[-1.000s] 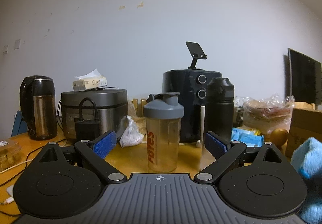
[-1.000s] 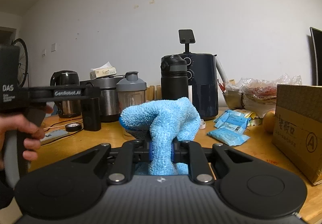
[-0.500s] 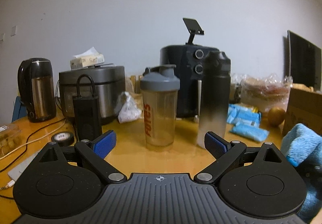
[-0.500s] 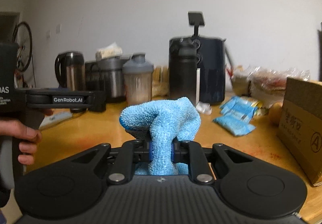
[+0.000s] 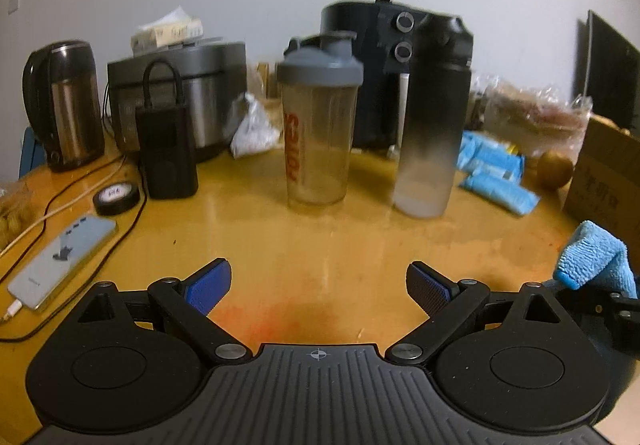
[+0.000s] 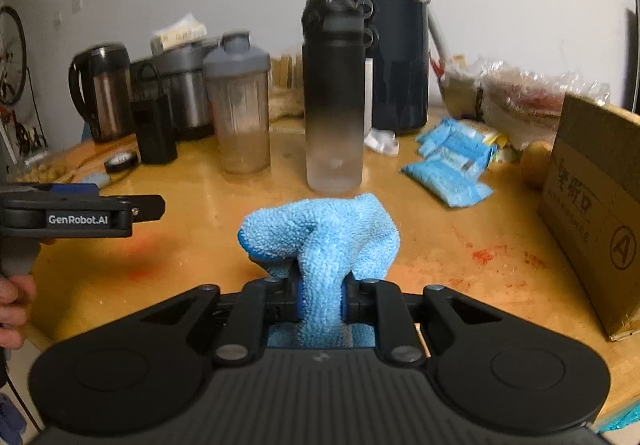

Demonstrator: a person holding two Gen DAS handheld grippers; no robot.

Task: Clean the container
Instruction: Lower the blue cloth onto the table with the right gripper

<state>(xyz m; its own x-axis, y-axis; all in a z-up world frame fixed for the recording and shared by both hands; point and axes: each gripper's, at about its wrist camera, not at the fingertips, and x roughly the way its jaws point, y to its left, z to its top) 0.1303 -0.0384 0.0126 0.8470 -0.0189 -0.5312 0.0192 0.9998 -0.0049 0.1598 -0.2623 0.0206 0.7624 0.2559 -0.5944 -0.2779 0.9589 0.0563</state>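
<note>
A: Yellow wood, glossy and smeared with reddish stains, that tabletop (image 5: 320,245) is crowded along the white wall. Which container do you make out?

B: Two stand upright near the middle. One is a clear shaker bottle (image 5: 318,125) with a grey lid and orange lettering, cloudy residue low inside. Just to its right, apart from it, is a taller dark bottle (image 5: 434,117) fading to frosted clear at its base.

A: And the cloth?

B: A light blue cloth (image 6: 324,241) is pinched in the right hand-held gripper (image 6: 320,301). The pads press on its folded middle while the jaws are easing apart. It bunches up above the fingers, this side of the dark bottle and not touching it.

A: What about the other one?

B: The left hand-held gripper (image 5: 318,287) has its blue pads spread wide with only bare wood between them. It points at the shaker from well back. From the right camera you see it side-on, a person's hand (image 6: 14,305) around the grip.

A: Behind the bottles?

B: A dark air fryer (image 5: 384,65) with two dials, a grey rice cooker (image 5: 188,85), a steel kettle (image 5: 64,105), a small black box-shaped device (image 5: 166,149) with a loop on top, and a roll of black tape (image 5: 116,197). To the right lie blue packets (image 5: 492,177) and a cardboard box (image 6: 592,201).
</note>
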